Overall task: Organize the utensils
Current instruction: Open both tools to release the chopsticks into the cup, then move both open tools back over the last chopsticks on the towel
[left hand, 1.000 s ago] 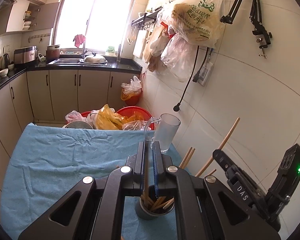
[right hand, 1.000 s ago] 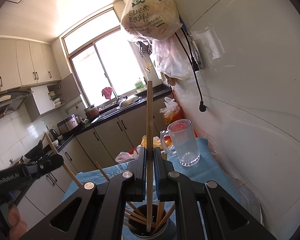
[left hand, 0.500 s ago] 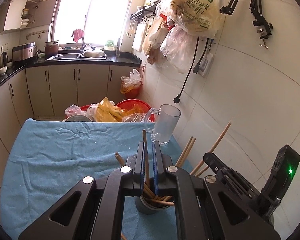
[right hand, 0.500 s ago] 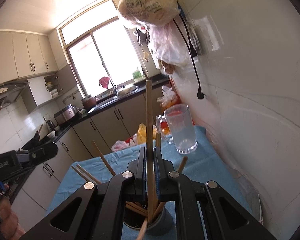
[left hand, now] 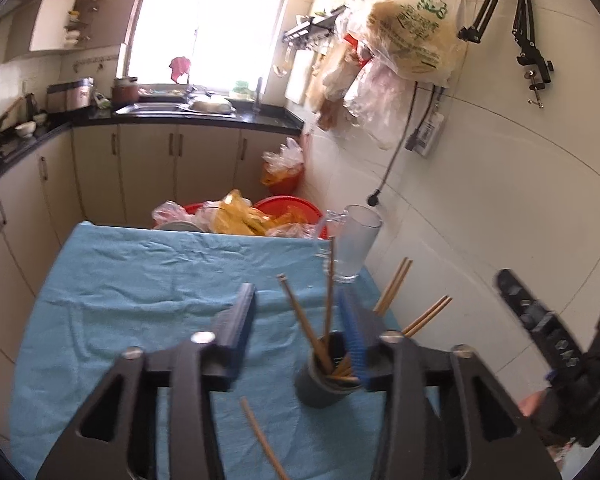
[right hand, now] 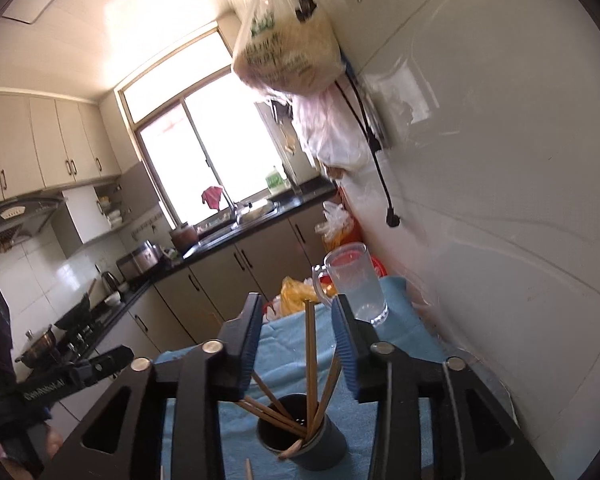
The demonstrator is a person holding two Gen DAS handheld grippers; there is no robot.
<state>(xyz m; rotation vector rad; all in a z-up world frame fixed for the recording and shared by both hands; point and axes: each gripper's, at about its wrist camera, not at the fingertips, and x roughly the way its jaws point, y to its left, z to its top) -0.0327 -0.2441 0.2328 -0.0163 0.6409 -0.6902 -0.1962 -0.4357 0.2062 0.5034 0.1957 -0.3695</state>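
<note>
Both claws, left (left hand: 296, 332) and right (right hand: 296, 344), have just been opening and hold nothing, so lift yours clear without bumping the chopsticks (right hand: 310, 354) in the cup (right hand: 300, 438).

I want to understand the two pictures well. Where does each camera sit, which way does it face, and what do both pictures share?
Left wrist view: sits on the left gripper, looks down over the blue cloth toward the window; its own open jaws and the right gripper show.
Right wrist view: sits on the right gripper, faces the window more level; its open jaws and the left gripper show.
Shared: the dark cup of chopsticks, the glass mug, the hanging bag.
</note>
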